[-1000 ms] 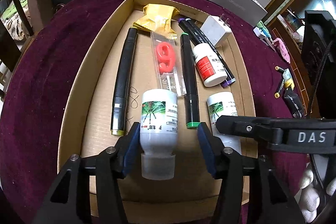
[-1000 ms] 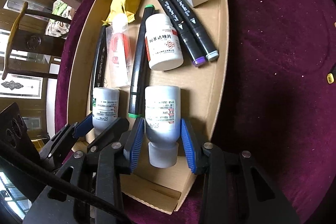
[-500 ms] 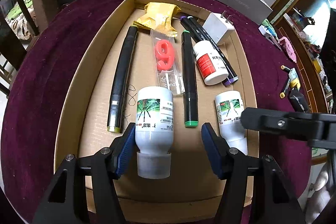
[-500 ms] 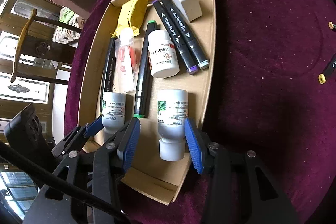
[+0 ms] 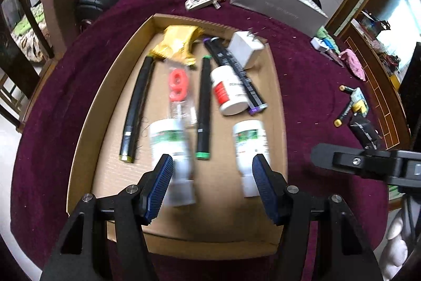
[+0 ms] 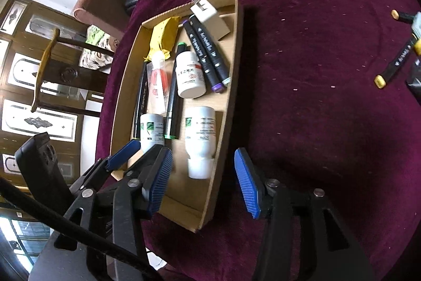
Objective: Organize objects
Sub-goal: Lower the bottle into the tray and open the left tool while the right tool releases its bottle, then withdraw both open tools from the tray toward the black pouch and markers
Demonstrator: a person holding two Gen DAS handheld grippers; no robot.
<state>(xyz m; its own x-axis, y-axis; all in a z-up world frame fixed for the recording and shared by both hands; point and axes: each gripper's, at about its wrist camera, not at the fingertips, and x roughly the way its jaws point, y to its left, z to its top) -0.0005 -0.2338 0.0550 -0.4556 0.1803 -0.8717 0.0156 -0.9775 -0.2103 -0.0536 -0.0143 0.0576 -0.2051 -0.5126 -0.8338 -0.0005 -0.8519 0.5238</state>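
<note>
Beside tray [image 5: 86, 123]: keys [image 5: 200, 1], grey box [image 5: 276, 7] | left tool [image 5: 211, 186] spread, empty | right tool [image 6: 204, 181] just widening, empty

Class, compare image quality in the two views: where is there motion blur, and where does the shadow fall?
Left wrist view: the near white bottle is smeared by motion blur. Right wrist view: sharper; a dark shadow lies on the maroon cloth right of the cardboard tray; fisheye bends both.

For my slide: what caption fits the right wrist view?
Right gripper open above a white bottle lying in the cardboard tray.
</note>
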